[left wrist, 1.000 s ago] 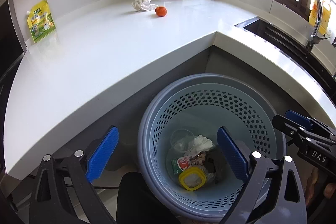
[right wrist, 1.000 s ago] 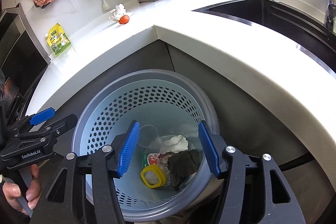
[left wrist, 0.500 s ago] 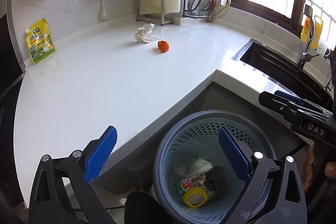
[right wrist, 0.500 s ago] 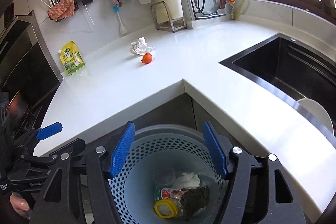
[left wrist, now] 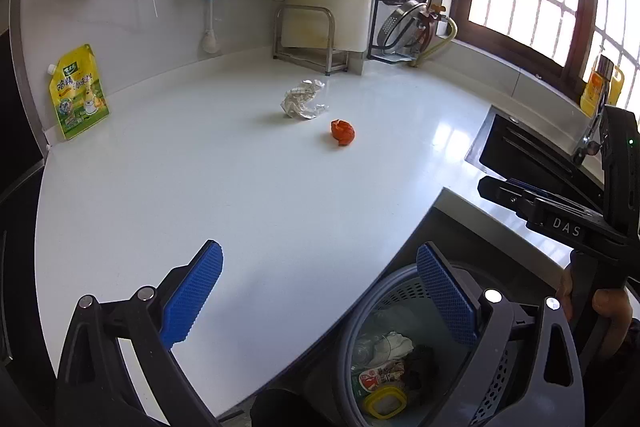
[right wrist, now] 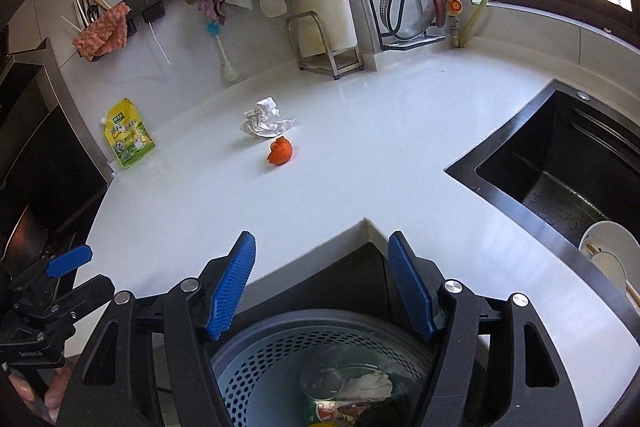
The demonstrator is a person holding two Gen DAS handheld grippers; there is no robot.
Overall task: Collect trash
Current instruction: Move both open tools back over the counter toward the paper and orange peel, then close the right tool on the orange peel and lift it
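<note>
— Listing what I have on screen. Item one: white countertop (left wrist: 240,195), L-shaped, black sink (right wrist: 568,167) at its right end. Item two: crumpled white paper (left wrist: 304,99), lying mid-counter toward the back wall. Item three: orange scrap (left wrist: 343,132), just beside the paper on the near side; I cannot tell if they touch.

— And the bin?

— Item four: grey-blue perforated trash basket (right wrist: 256,367), on the floor in the counter's inner corner, below both my grippers. Inside it: a yellow-rimmed lid (left wrist: 383,402), a red-and-green wrapper (left wrist: 374,379), white tissue (left wrist: 390,345), a clear cup (right wrist: 322,381), something dark I cannot identify.

— Gripper status?

— Left gripper (left wrist: 320,299): fingers spread wide, nothing between them, one blue pad over the counter and one over the basket rim. Right gripper (right wrist: 322,287): fingers wide apart and empty, framing the counter's corner above the basket.

— Anything else?

— Yellow-green pouch (left wrist: 78,93), leaning on the left wall, well apart from the paper.
</note>
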